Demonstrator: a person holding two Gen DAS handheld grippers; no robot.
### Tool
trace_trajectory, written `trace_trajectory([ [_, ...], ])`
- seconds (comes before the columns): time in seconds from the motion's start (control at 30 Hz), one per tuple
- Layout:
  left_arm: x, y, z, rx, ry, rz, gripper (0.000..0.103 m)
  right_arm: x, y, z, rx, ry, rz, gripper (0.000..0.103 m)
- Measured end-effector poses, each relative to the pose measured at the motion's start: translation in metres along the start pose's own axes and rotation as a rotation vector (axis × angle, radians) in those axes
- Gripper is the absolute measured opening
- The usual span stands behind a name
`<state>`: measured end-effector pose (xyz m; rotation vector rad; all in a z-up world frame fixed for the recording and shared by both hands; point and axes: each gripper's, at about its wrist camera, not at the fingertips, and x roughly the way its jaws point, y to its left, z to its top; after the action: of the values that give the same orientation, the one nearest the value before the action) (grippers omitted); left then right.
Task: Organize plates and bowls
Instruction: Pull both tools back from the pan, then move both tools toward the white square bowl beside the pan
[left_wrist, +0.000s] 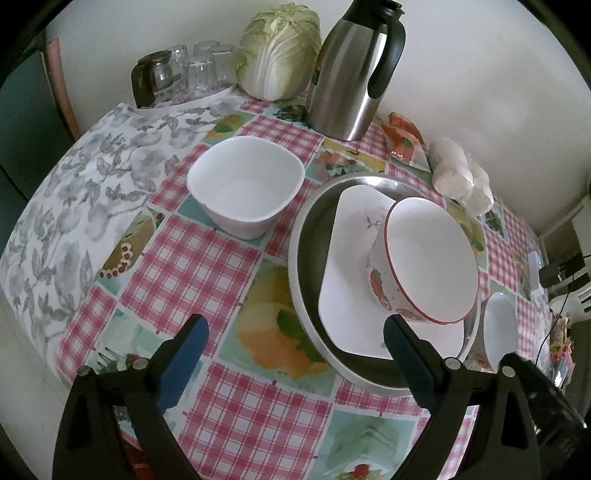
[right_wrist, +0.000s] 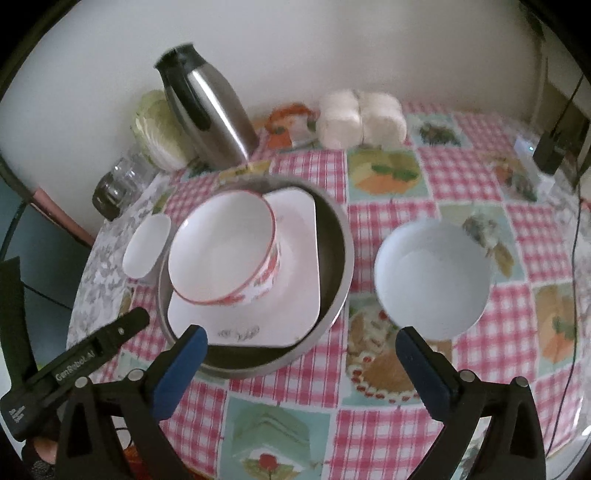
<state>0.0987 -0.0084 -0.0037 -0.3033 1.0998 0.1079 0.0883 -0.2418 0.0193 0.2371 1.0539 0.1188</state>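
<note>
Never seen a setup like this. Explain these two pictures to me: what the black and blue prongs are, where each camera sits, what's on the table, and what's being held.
No robot here: a person holds a two-finger tool in each hand, with a camera on each looking along its fingers. One picture is from the left tool, the other from the right tool. Both are open and hold nothing. On the checked cloth sits a metal pan holding a square plate and a red-rimmed bowl. A square bowl and a round bowl stand beside it.

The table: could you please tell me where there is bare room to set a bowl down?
Free: the cloth between the square bowl and the left gripper, and the near side of the metal pan. Crowded: the back edge, with glasses, cabbage and flask.
</note>
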Motion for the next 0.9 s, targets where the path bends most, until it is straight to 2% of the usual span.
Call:
trace_trajectory([
  [0.1, -0.001, 0.001, 0.001, -0.002, -0.004, 0.001, 0.096, -0.015, 0.003, 0.003, -0.021, -0.098, -0.013, 0.103],
  [0.23, 0.0, 0.004, 0.002, -0.017, -0.005, 0.012, 0.096, -0.033, 0.011, 0.006, -0.05, -0.204, -0.087, 0.103],
  [0.37, 0.001, 0.009, 0.005, -0.031, -0.009, 0.027, 0.096, -0.032, 0.014, 0.009, -0.054, -0.196, -0.044, 0.103],
  [0.5, 0.001, 0.016, 0.009, -0.053, -0.014, 0.032, 0.096, -0.024, 0.019, 0.011, -0.052, -0.169, -0.053, 0.103],
  [0.6, 0.002, 0.021, 0.013, -0.073, -0.016, 0.032, 0.096, -0.025, 0.025, 0.012, -0.048, -0.185, -0.051, 0.103],
  [0.7, 0.005, 0.025, 0.018, -0.089, -0.013, 0.038, 0.096, -0.027, 0.032, 0.015, -0.052, -0.21, -0.082, 0.103],
  [0.9, 0.008, 0.036, 0.026, -0.126, -0.012, 0.032, 0.096, -0.021, 0.041, 0.02, -0.071, -0.214, -0.213, 0.103],
])
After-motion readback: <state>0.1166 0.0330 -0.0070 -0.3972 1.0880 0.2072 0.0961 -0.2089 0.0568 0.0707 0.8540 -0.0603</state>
